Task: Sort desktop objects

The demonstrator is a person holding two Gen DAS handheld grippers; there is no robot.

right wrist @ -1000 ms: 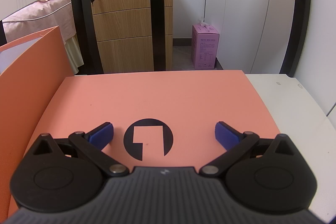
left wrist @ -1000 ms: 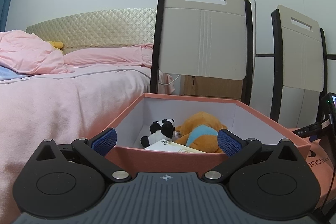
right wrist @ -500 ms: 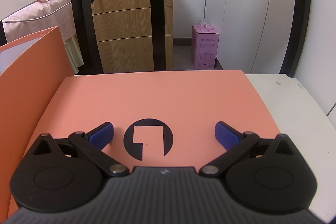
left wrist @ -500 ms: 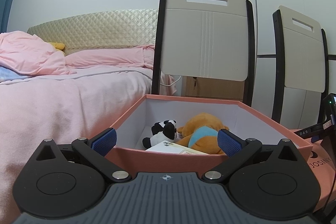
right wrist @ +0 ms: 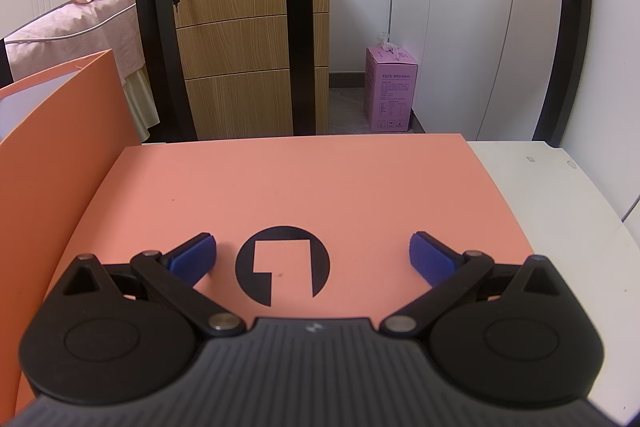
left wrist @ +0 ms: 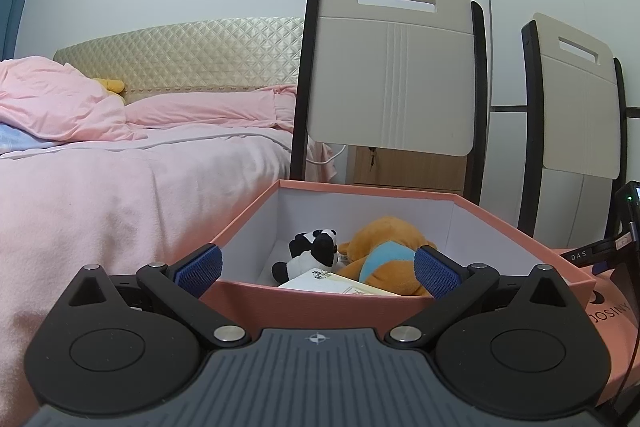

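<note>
An open salmon-pink box (left wrist: 312, 303) with white inner walls stands before my left gripper (left wrist: 318, 269). Inside lie a small panda plush (left wrist: 310, 257), an orange plush with a blue band (left wrist: 384, 251) and a white booklet (left wrist: 332, 285). My left gripper is open and empty, its fingers level with the box's near wall. My right gripper (right wrist: 312, 259) is open and empty, low over the box's flat pink lid (right wrist: 300, 183), which bears a black round logo (right wrist: 282, 265). The box's outer wall (right wrist: 56, 147) shows at the left in the right wrist view.
Two chairs (left wrist: 394, 83) stand behind the box. A pink bed (left wrist: 120, 179) lies to the left. A wooden drawer cabinet (right wrist: 248, 47) and a purple carton (right wrist: 390, 91) stand beyond the white table (right wrist: 560, 195). My right gripper's body (left wrist: 624, 227) shows at the right edge.
The left wrist view has lifted slightly, so the box sits a little lower in frame. The right gripper has not moved.
</note>
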